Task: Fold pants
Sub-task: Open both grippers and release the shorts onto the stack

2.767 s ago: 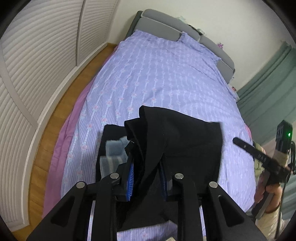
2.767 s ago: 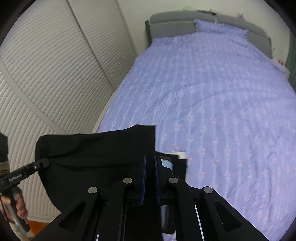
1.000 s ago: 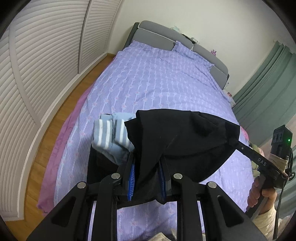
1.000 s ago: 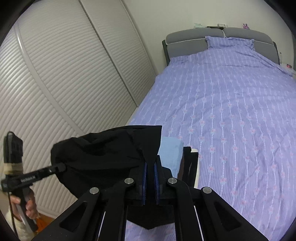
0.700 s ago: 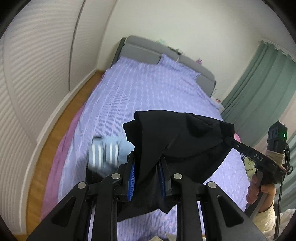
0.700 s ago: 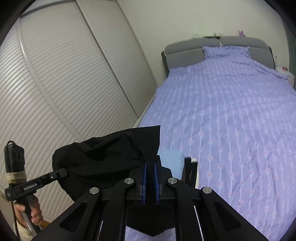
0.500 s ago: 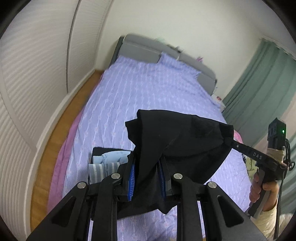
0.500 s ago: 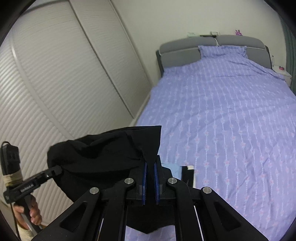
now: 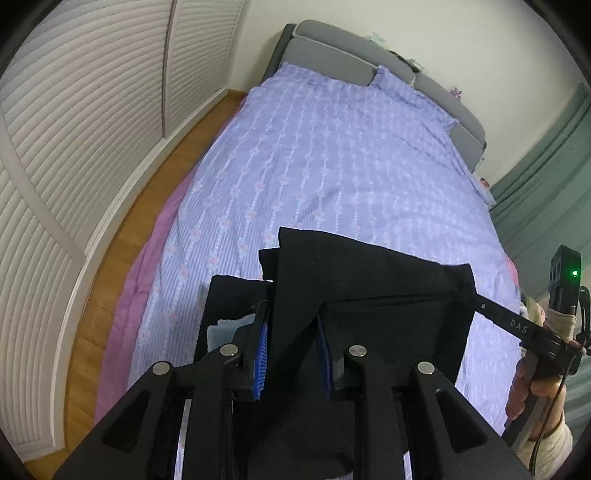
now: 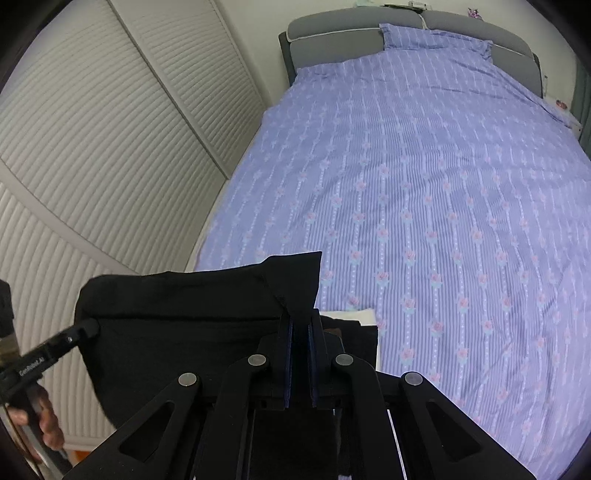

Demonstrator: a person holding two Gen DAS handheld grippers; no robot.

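Now we've got both claws clamped on the pants (image 9: 376, 291): left gripper (image 9: 291, 354) and right gripper (image 10: 300, 354) stretch the edge sideways above the bed (image 10: 443, 177); pile (image 9: 236, 302) lies below.

Wide bare purple bedspread (image 10: 443, 184) ahead up to the grey headboard (image 10: 332, 33), louvred wardrobe doors (image 9: 74, 110) close along the left (narrow wooden floor (image 9: 122, 221) strip between), stretched black pants (image 9: 369, 295) blocking the near foreground
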